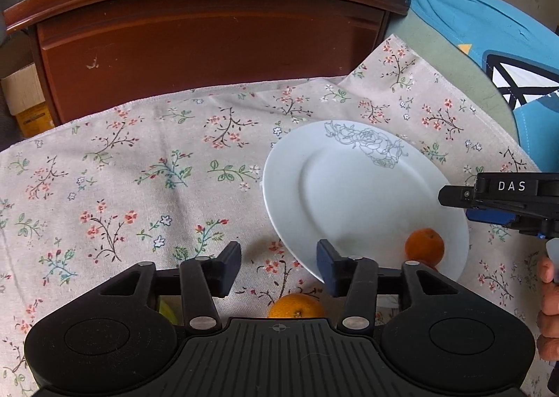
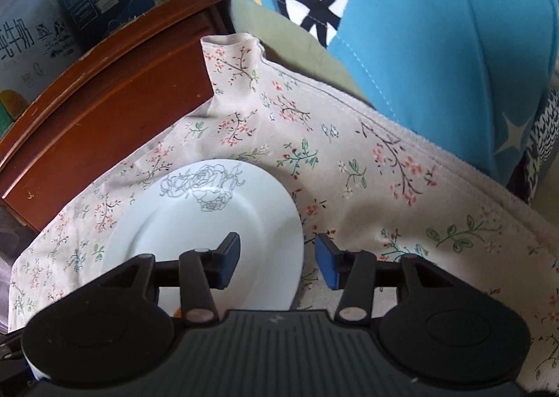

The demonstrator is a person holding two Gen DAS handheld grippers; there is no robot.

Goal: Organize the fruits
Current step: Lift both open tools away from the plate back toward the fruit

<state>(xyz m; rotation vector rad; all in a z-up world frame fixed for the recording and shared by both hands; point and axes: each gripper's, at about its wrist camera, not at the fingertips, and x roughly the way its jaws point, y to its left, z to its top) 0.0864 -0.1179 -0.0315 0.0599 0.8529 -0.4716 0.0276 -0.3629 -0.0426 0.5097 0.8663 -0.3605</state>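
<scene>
Oranges are the business: one orange [image 1: 424, 246] lies on the near rim of the white plate [image 1: 349, 187], lower right of the left wrist view, and a second orange [image 1: 296, 306] sits on the floral cloth [image 1: 139, 170] at bottom centre, just off the plate's edge and half hidden behind the left gripper [image 1: 278, 267]. Its fingers stand apart with nothing between them, the loose fruit lying below and behind their tips. The step in hand looks like collecting that fruit for the plate. To do it well, draw the gripper back and down until the fingers straddle the orange's widest part, close gently so it neither squirts out nor rolls, and keep the right finger off the plate rim, which it overlaps in the picture.

The right gripper [image 2: 277, 262] likewise holds nothing, fingers parted, one over the plate and one over the cloth; in the left view it enters at the right edge.

Count: two oranges for certain, one plate, one cloth, two grippers. A yellow-green patch [image 1: 167, 311] under the left gripper may be another fruit; I cannot tell.
</scene>
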